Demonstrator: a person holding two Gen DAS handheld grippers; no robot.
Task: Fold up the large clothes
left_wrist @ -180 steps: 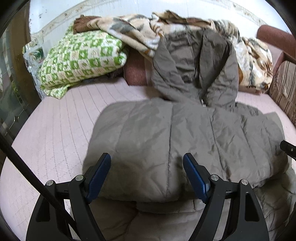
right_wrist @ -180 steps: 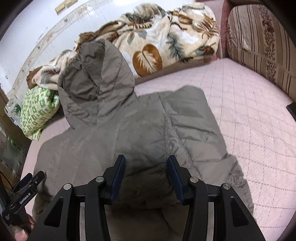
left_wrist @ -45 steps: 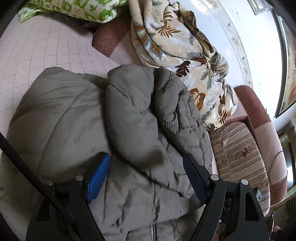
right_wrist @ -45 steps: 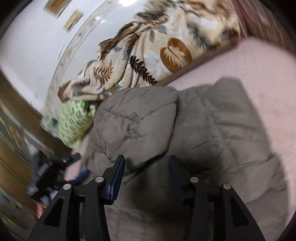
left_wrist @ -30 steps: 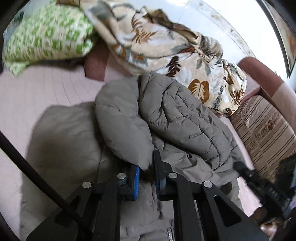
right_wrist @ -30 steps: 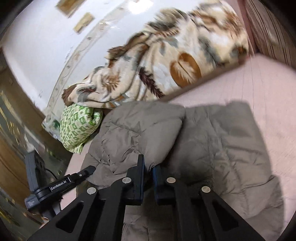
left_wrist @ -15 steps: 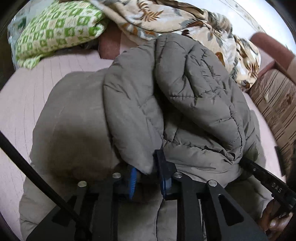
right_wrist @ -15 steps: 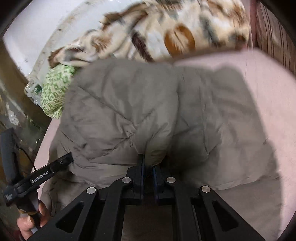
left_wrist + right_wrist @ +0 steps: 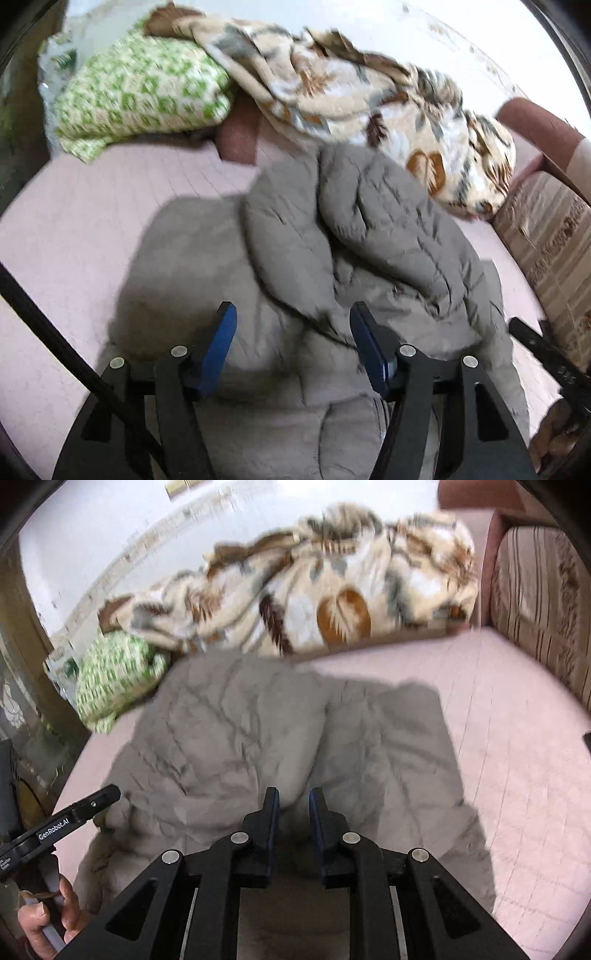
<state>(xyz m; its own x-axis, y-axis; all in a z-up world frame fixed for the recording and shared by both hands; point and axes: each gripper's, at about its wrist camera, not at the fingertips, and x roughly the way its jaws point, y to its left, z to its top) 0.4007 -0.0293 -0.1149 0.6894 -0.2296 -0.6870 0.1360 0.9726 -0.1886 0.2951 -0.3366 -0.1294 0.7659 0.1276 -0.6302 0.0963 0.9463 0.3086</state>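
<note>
A grey-brown quilted puffer jacket (image 9: 369,236) lies on the pink quilted bed cover (image 9: 81,221), its upper part folded down over its body in a puffy heap. It also shows in the right wrist view (image 9: 236,738). My left gripper (image 9: 290,328) is open, its blue pads on either side of the folded edge, not gripping. My right gripper (image 9: 293,805) is partly open with a narrow gap, just off the near edge of the fold. The left gripper also shows at the left edge of the right wrist view (image 9: 74,816).
A leaf-patterned beige blanket (image 9: 369,107) and a green-and-white pillow (image 9: 140,92) are piled along the back of the bed. A striped cushion (image 9: 539,598) stands at the right. Bare pink cover (image 9: 517,738) lies right of the jacket.
Both grippers were shut on the folded jacket edge half a second ago. The left has let go and opened wide; the right has opened a little. The fold now rests on the jacket.
</note>
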